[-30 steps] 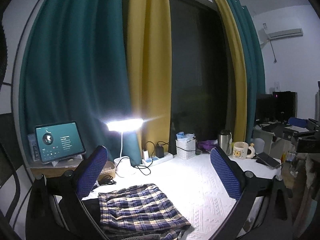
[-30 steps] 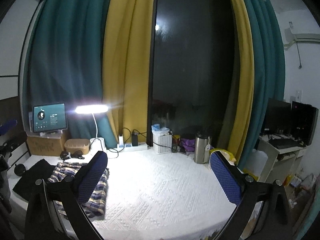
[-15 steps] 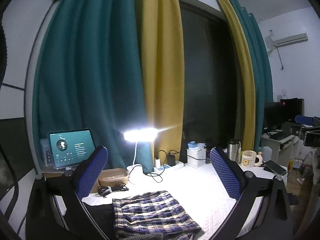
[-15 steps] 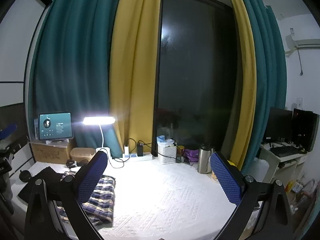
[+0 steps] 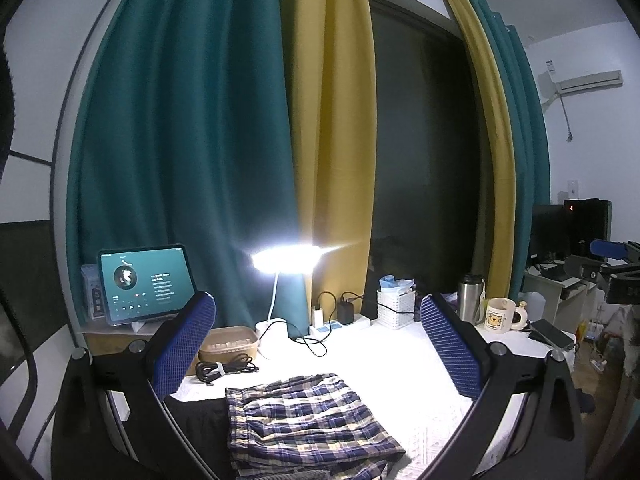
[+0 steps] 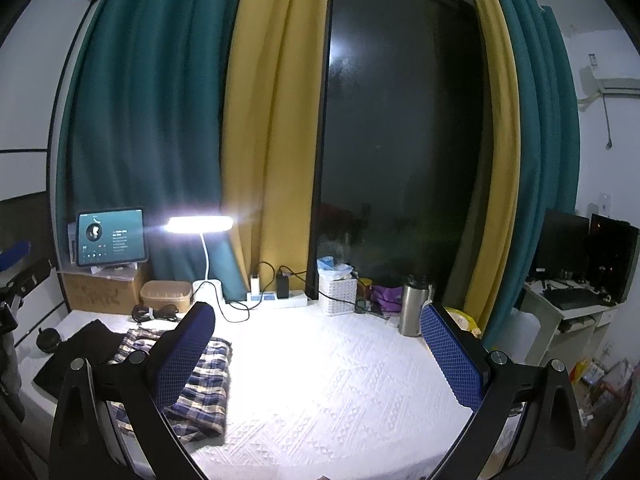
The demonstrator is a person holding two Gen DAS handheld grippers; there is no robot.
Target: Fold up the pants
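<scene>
The left gripper hangs above the table, fingers spread wide and empty; the right gripper likewise. The plaid pants lie folded near the table's left front edge, beside a black cloth.

- A dark glass window is flanked by teal and mustard-yellow fabric curtains.
- The white textured tabletop is lit by a white gooseneck desk lamp.
- A white wall-mounted air conditioner is seen at the right.
</scene>
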